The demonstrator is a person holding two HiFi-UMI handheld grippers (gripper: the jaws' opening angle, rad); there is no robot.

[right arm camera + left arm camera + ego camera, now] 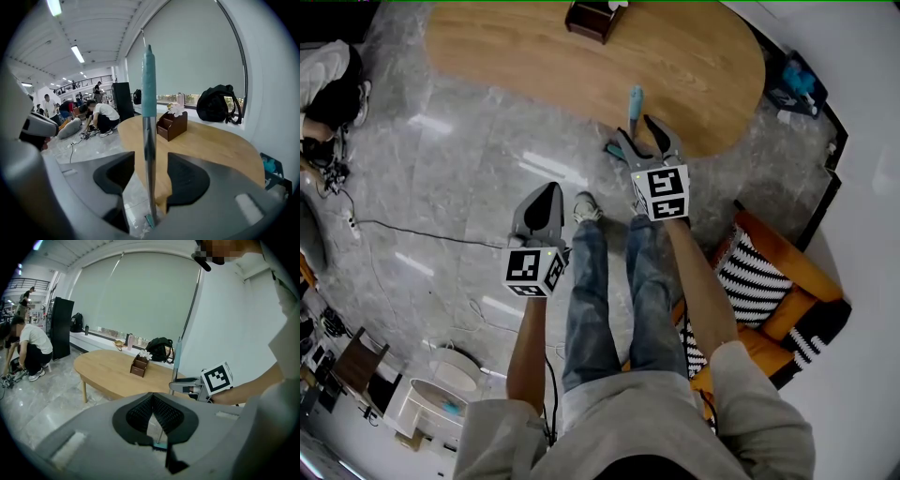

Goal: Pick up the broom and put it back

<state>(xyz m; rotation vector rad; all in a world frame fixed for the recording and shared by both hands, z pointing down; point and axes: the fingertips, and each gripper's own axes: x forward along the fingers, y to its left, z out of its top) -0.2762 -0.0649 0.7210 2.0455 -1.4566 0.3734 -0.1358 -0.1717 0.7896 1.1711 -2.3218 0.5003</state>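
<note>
Only the right gripper view shows the right gripper (150, 166) with jaws apart, the broom (149, 136) rising between them, its metal pole clear of both pads (187, 180). From the head view, the broom stands upright at the table (581, 56) edge, with open floor (459, 159) leftward and a chair (787, 267) beside the right arm. A teal grip (148, 79) tops the pole. The left gripper (153, 398) has jaws together, empty.

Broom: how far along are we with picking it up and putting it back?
Nothing done yet: the broom stands upright beside the wooden table. In hand: the right gripper has its jaws either side of the handle, gaps showing, so no grip yet. The left gripper is shut and empty. Left: clamp, lift, put it back.
</note>
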